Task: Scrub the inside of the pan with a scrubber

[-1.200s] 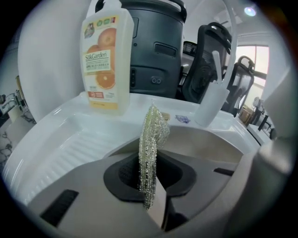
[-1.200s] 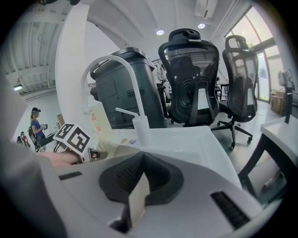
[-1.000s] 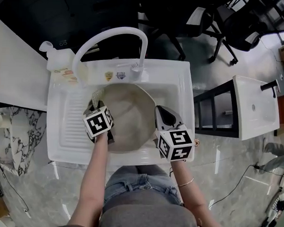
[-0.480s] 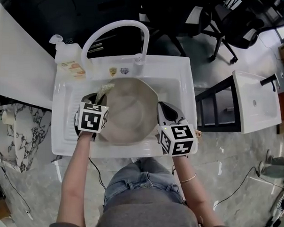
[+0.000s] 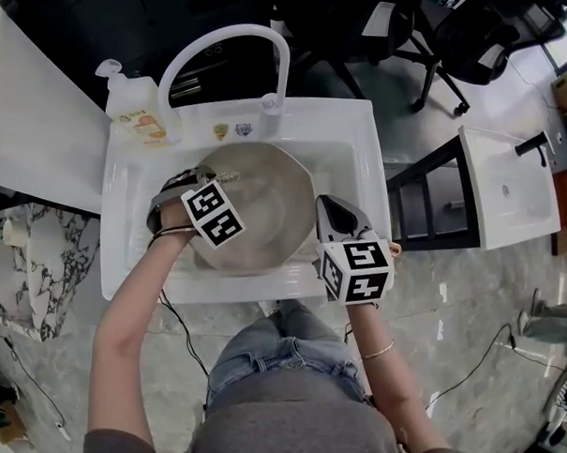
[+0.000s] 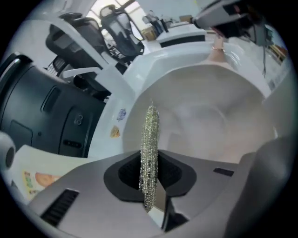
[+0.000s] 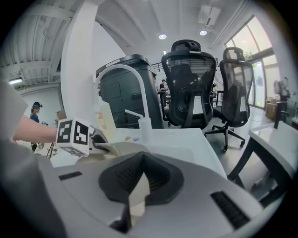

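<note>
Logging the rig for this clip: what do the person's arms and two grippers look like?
Both the left gripper and right gripper have grey bodies, dark ribbed pads and a white cube with black square markers. Arms are bare below short grey sleeves; a thin bracelet circles the right wrist.

Left gripper (image 6: pixel 150 188): jaws closed on a scrubber (image 6: pixel 150 139), a flat strip of glittering metal mesh pinched on edge. The strip stands upright out of the jaws. Beyond it lies the pan (image 6: pixel 209 121), interior pale and dull, set in a white sink (image 6: pixel 139 69). The scrubber's upper end stands before the pan's near wall; contact cannot be confirmed. Two small stickers (image 6: pixel 121 114) sit on the sink rim. Black office chairs (image 6: pixel 118 30) stand behind.
</note>
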The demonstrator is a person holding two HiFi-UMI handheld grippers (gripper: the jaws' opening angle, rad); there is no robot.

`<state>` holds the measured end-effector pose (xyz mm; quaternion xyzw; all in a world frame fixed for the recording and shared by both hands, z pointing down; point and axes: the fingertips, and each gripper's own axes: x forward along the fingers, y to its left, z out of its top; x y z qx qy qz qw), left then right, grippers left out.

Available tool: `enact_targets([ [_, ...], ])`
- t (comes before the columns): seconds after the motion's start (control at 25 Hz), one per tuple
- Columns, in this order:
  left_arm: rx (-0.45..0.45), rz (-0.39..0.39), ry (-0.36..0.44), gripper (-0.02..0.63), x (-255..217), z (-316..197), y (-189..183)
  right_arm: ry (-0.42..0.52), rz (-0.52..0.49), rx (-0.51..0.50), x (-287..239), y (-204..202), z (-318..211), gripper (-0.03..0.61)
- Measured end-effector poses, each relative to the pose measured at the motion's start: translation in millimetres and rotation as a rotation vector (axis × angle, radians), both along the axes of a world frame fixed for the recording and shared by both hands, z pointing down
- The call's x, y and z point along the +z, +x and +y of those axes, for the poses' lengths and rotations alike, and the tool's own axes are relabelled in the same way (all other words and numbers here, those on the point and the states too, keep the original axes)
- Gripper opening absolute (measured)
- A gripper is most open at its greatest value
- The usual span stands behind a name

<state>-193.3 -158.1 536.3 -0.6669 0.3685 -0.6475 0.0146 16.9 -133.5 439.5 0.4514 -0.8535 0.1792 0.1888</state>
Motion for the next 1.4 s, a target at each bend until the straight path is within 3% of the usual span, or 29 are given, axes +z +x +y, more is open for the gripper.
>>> enact_targets([
  [0.16, 0.106, -0.122, -0.126, 0.066, 19, 11, 8, 0.000, -0.003, 0.017, 0, 9, 6, 0.011],
  [0.28, 0.105, -0.172, -0.220, 0.066, 31, 27, 11, -0.011, -0.018, 0.035, 2, 15, 11, 0.011],
  [0.4, 0.070, -0.161, -0.318, 0.066, 40, 48, 16, -0.010, -0.020, 0.042, 1, 22, 14, 0.011],
  [0.8, -0.030, 0.026, -0.602, 0.064, 49, 113, 47, -0.018, -0.031, 0.049, 3, 32, 22, 0.011],
  [1.0, -0.072, 0.115, -0.697, 0.064, 53, 130, 67, -0.025, -0.026, 0.042, 4, 31, 26, 0.011],
  [1.24, -0.129, 0.291, -0.785, 0.064, 46, 135, 101, -0.028, -0.021, 0.037, 4, 29, 29, 0.011],
  [1.4, -0.174, 0.448, -0.833, 0.064, 39, 135, 127, -0.032, -0.021, 0.036, 4, 30, 28, 0.011],
])
